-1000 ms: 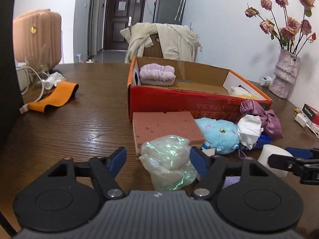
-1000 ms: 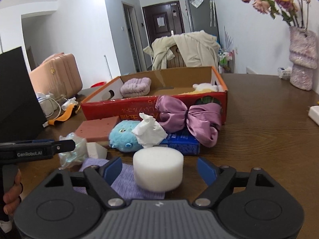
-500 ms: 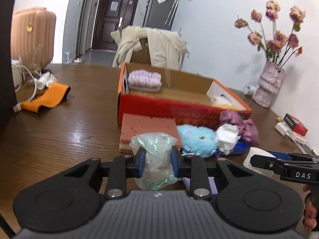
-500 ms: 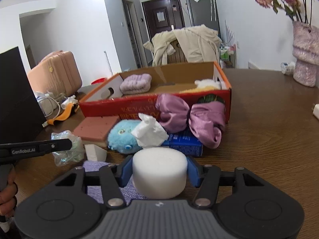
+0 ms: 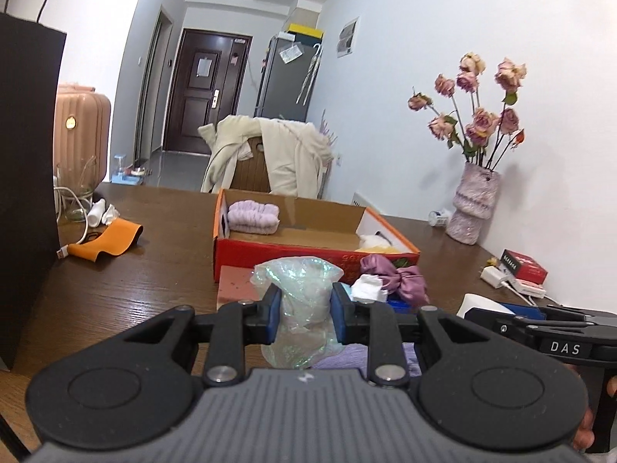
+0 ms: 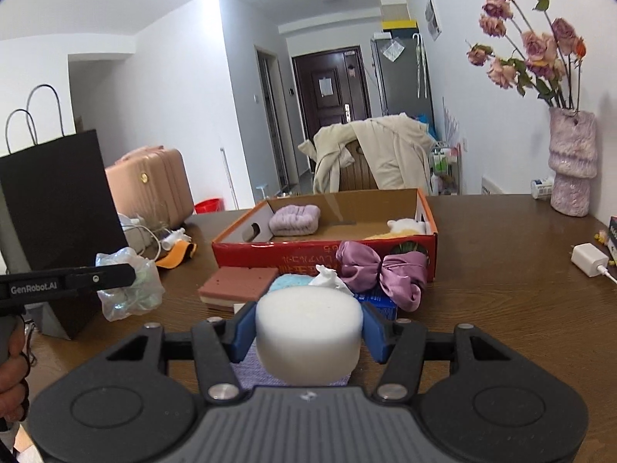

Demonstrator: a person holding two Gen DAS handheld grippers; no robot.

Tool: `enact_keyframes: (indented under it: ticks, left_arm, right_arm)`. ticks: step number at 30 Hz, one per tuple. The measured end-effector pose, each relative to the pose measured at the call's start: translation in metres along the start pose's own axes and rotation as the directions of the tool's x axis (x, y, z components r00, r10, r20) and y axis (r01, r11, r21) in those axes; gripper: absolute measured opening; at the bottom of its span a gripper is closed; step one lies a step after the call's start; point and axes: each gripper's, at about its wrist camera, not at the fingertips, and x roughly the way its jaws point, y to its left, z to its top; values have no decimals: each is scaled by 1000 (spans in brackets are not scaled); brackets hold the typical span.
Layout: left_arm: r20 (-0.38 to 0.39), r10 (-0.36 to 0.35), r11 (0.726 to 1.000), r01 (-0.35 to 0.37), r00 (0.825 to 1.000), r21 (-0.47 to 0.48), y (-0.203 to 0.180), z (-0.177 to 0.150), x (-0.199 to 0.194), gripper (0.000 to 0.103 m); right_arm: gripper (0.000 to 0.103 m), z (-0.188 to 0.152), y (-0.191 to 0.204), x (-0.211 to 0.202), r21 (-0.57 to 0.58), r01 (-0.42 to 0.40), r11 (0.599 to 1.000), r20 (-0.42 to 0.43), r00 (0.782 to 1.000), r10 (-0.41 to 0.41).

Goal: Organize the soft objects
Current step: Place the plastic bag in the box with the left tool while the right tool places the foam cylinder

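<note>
My left gripper (image 5: pixel 303 310) is shut on a crumpled iridescent plastic bag (image 5: pixel 304 301) and holds it above the table; the bag also shows in the right wrist view (image 6: pixel 129 287). My right gripper (image 6: pixel 308 326) is shut on a white round sponge (image 6: pixel 308 333), lifted above a purple cloth (image 6: pixel 246 366). Ahead stands an open red cardboard box (image 5: pixel 308 252) (image 6: pixel 293 254) holding a lilac towel (image 5: pixel 252 218) and a white-yellow plush (image 6: pixel 405 227). In front of it lie a pink sponge block (image 6: pixel 237 287), a blue plush (image 6: pixel 287 283), a white tissue (image 6: pixel 327 277) and a purple satin bow (image 6: pixel 381 274).
A black paper bag (image 6: pixel 58 208) stands at the left. An orange strap (image 5: pixel 106 243) and cables (image 5: pixel 77 208) lie at the far left. A vase of dried roses (image 5: pixel 472 202) stands by the right wall, with a charger (image 6: pixel 588 260) and a red box (image 5: pixel 524 268) near it.
Both grippers closed on their objects, the left on the plastic bag and the right on the white sponge, and then lifted them up off the table.
</note>
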Motion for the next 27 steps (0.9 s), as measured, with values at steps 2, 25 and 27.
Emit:
enact_keyframes:
  ticks: [2, 25, 27]
  left_arm:
    - [10, -7, 1000, 7, 1000, 3, -3, 2, -2, 27]
    - [-153, -70, 996, 59, 986, -74, 10, 137, 295, 27]
    - [-193, -73, 994, 56, 978, -93, 13, 141, 334, 27]
  right_arm:
    - [56, 0, 2, -6, -3, -2, 1000, 10, 1000, 2]
    - [56, 150, -80, 223, -150, 68, 986, -77, 994, -80]
    - [56, 160, -93, 263, -141, 98, 985, -106, 988, -113]
